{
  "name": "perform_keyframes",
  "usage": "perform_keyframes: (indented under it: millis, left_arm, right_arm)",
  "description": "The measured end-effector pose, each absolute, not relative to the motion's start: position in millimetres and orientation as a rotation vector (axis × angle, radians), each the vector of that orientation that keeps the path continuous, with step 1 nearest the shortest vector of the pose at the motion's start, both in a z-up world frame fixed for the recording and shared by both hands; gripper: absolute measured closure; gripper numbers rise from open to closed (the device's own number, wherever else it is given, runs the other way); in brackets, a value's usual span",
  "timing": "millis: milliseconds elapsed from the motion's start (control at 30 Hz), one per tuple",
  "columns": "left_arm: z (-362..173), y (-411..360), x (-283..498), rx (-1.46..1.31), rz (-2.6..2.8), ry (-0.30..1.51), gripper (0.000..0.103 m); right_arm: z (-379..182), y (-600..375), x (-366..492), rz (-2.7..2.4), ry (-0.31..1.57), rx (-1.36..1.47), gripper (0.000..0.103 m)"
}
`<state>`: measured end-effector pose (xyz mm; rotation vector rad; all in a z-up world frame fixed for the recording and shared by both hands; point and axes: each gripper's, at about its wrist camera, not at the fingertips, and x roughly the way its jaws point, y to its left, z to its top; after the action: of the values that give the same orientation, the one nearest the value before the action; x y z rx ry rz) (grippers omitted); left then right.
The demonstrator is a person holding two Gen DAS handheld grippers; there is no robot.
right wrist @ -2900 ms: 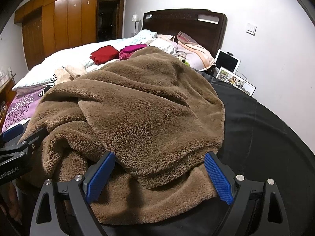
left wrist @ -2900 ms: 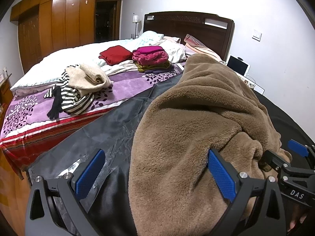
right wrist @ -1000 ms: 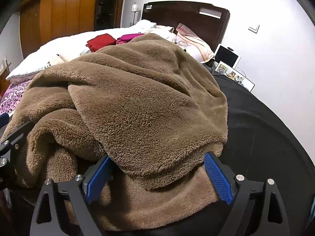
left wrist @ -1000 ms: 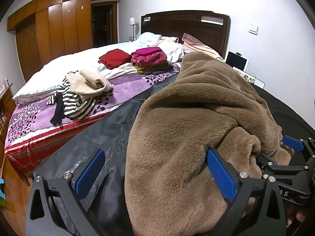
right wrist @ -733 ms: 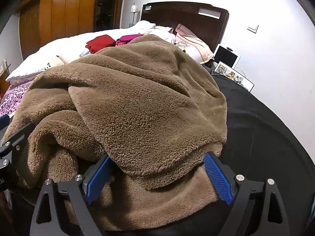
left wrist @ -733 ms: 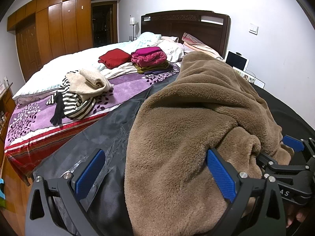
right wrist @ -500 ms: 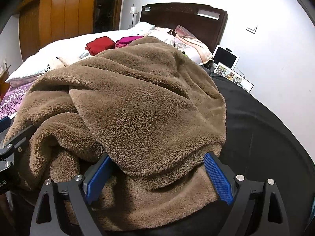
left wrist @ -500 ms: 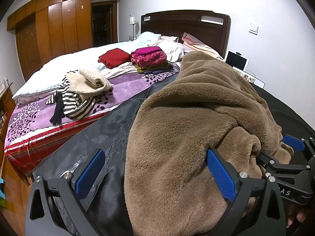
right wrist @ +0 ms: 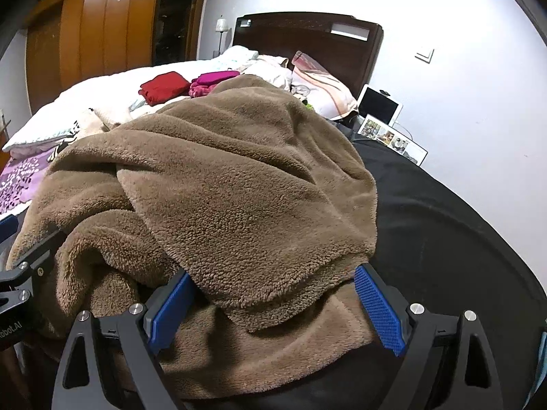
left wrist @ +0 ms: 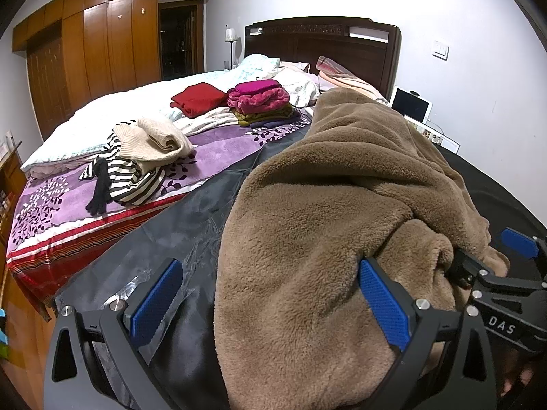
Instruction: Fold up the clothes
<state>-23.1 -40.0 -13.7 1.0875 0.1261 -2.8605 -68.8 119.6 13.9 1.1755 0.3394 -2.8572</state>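
fingers of the left hand-held gripper (left wrist: 266, 304) and right hand-held gripper (right wrist: 273, 311) are spread wide, nothing pinched, at the near edge of the brown fleece garment (right wrist: 239, 184), heaped on the black sheet (right wrist: 444, 239). layers should be pinched together. folded piles (left wrist: 259, 102) beyond the fleece are seen best from the left.

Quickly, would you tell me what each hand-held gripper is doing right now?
Left hand-held gripper: open, straddling the brown fleece blanket.
Right hand-held gripper: open, blanket between its fingers, not clamped.
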Motion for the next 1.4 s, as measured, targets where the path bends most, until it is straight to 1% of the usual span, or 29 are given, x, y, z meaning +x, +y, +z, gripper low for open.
perform_keyframes:
  millis: [1167,1400]
  left_arm:
    - [-13.1,-35.4,-22.4,1.090,-2.853,0.115,0.001]
    - [-12.3,-33.4,-21.8,1.088,-2.853,0.105,0.001]
  right_arm:
    - [48.8,138.1,-54.8,-2.975,0.175,1.060,0.009]
    - [54.5,142.4,-50.6,-2.976,0.115,1.024,0.009]
